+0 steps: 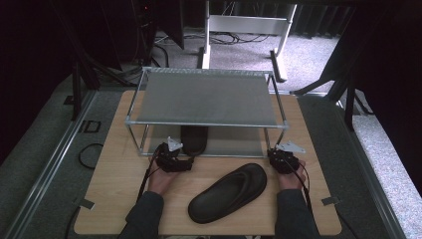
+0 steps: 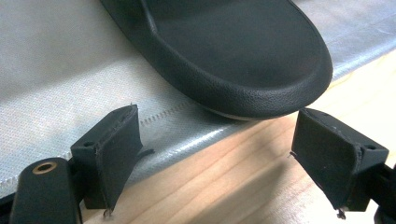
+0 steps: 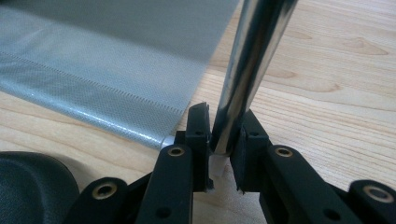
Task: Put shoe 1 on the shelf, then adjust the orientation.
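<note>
Wooden table [image 1: 114, 189], left tool [image 2: 215, 158] spread behind shelved slipper [image 2: 243, 56], right tool [image 3: 219, 140] pinching rack's chrome leg [image 3: 247, 60].

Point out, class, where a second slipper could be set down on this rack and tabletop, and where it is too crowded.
Free: the rack's top shelf, and the bottom shelf right of the stowed slipper. Crowded: the table's front, between left gripper and right gripper, which clamps the rack post, around the loose slipper.
</note>
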{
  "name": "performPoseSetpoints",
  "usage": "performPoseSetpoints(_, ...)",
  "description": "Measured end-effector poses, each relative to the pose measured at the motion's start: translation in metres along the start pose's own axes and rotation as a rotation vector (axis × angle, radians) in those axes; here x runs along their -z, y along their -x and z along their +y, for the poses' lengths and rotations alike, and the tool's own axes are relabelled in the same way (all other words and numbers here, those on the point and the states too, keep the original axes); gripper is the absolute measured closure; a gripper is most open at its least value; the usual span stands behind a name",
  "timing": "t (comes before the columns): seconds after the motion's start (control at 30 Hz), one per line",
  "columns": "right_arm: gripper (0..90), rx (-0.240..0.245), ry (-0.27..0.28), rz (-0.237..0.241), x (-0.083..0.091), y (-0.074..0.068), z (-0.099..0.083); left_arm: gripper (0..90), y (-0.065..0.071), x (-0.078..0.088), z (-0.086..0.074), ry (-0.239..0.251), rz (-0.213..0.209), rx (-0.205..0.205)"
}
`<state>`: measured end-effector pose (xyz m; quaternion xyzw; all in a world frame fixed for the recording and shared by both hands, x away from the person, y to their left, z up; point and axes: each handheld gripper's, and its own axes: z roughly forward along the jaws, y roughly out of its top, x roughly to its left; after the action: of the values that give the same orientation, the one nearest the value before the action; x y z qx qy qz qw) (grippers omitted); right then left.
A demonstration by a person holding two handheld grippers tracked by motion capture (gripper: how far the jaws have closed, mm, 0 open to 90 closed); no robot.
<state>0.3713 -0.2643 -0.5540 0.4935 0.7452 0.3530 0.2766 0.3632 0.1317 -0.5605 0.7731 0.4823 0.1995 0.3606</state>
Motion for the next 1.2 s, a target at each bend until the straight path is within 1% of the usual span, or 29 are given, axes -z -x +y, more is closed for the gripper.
performPoseSetpoints(0.07, 78.7, 0.000, -0.001, 0.000, 0.000, 0.000, 0.000, 17.5, 0.000, -0.001, 0.001, -0.003, 0.006, 0.000)
performPoseSetpoints(0.23, 78.7, -0.001, -0.001, 0.000, 0.000, 0.000, 0.000, 17.5, -0.001, -0.001, 0.001, -0.006, 0.005, -0.001)
performPoseSetpoints(0.37, 75.8, 0.003, -0.003, 0.008, 0.000, 0.000, 0.000, 17.5, -0.002, -0.001, 0.000, -0.004, -0.003, 0.003)
performPoseSetpoints(0.4, 72.6, 0.001, -0.004, 0.009, 0.001, 0.000, 0.000, 17.6, -0.002, -0.001, 0.000, -0.004, -0.007, 0.005)
performPoseSetpoints(0.43, 65.2, 0.012, -0.007, 0.012, 0.003, -0.002, 0.002, 17.6, -0.002, -0.001, 0.000, -0.004, -0.007, 0.004)
performPoseSetpoints(0.47, 65.2, 0.012, -0.007, 0.012, 0.003, -0.002, 0.002, 17.6, -0.002, -0.001, 0.000, -0.004, -0.007, 0.004)
performPoseSetpoints(0.53, 62.0, 0.024, -0.002, 0.004, 0.008, -0.004, 0.005, 17.6, -0.002, -0.001, 0.000, -0.005, -0.007, 0.002)
performPoseSetpoints(0.6, 58.1, 0.005, 0.004, 0.002, 0.018, -0.004, 0.006, 17.6, -0.002, 0.000, 0.000, -0.004, -0.010, 0.004)
performPoseSetpoints(0.63, 58.1, 0.005, 0.004, 0.002, 0.018, -0.004, 0.006, 17.6, -0.003, 0.000, 0.000, -0.004, -0.012, 0.005)
performPoseSetpoints(0.67, 57.4, 0.000, 0.006, 0.005, 0.022, -0.003, 0.006, 17.6, -0.003, 0.000, 0.000, -0.004, -0.012, 0.006)
performPoseSetpoints(0.7, 56.8, -0.006, 0.010, 0.008, 0.030, -0.003, 0.005, 17.9, -0.003, 0.000, 0.000, -0.005, -0.010, 0.005)
performPoseSetpoints(0.77, 56.2, -0.009, 0.016, 0.013, 0.038, -0.003, 0.002, 18.1, -0.003, 0.000, 0.000, -0.006, -0.011, 0.005)
performPoseSetpoints(0.8, 56.2, -0.009, 0.016, 0.013, 0.038, -0.003, 0.002, 18.1, -0.003, -0.001, 0.000, -0.006, -0.011, 0.005)
performPoseSetpoints(0.87, 55.8, 0.000, 0.020, 0.021, 0.046, -0.006, 0.000, 18.1, -0.003, 0.000, 0.000, -0.007, -0.011, 0.005)
performPoseSetpoints(0.93, 54.5, 0.014, 0.027, 0.049, 0.058, -0.013, -0.003, 18.2, -0.003, 0.000, -0.001, -0.008, -0.016, 0.005)
performPoseSetpoints(1.03, 52.5, 0.017, 0.035, 0.103, 0.070, -0.024, -0.008, 18.2, -0.003, 0.000, -0.001, -0.007, -0.017, 0.006)
performPoseSetpoints(1.1, 52.2, 0.024, 0.035, 0.132, 0.076, -0.032, -0.012, 18.3, -0.003, 0.000, -0.001, -0.007, -0.016, 0.005)
performPoseSetpoints(1.13, 51.8, 0.035, 0.032, 0.154, 0.080, -0.038, -0.015, 18.3, -0.003, 0.000, -0.001, -0.007, -0.017, 0.006)
performPoseSetpoints(1.2, 51.5, 0.048, 0.026, 0.177, 0.083, -0.046, -0.019, 18.3, -0.003, 0.000, -0.001, -0.006, -0.017, 0.005)
